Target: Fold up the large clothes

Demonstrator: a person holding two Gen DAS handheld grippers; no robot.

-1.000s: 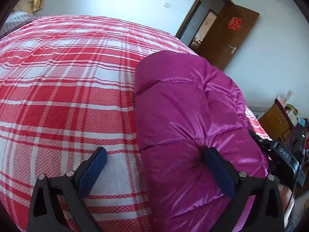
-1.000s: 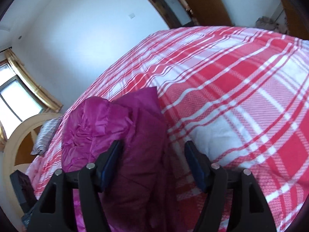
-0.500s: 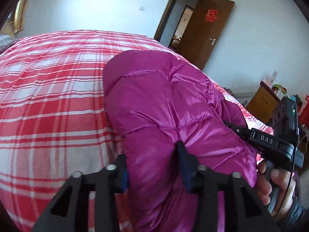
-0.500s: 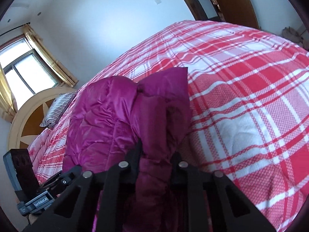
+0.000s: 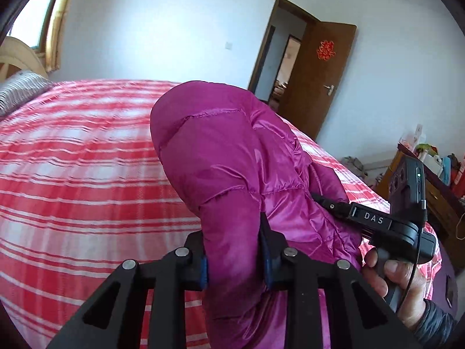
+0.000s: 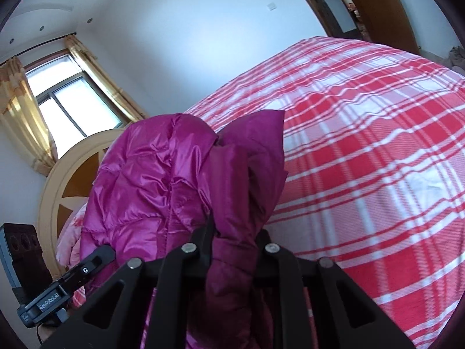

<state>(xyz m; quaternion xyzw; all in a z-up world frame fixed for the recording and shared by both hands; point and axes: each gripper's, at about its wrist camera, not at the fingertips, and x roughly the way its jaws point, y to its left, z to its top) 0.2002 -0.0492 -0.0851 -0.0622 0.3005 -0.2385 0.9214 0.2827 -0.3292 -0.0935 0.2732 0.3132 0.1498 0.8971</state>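
A shiny magenta puffer jacket (image 5: 221,157) lies bunched on the red and white plaid bed (image 5: 72,174). My left gripper (image 5: 234,250) has a thick fold of its near edge between its blue pads, and the jaws are still closing on it. In the right wrist view my right gripper (image 6: 234,241) pinches another fold of the jacket (image 6: 151,180), its jaws also still closing, with the fabric lifted off the bed (image 6: 363,145). A person's hand (image 5: 398,285) holds the right gripper's handle, which shows at the right of the left wrist view.
A striped pillow (image 5: 20,93) and a cream headboard (image 6: 58,192) mark the head of the bed. An open brown door (image 5: 322,78) stands in the far wall. A cluttered wooden dresser (image 5: 436,192) sits beside the bed. A curtained window (image 6: 66,101) is near the headboard.
Both grippers went from open around the jacket's edge to clamped on its folds. Both then rose, pulling the jacket up from the bed.
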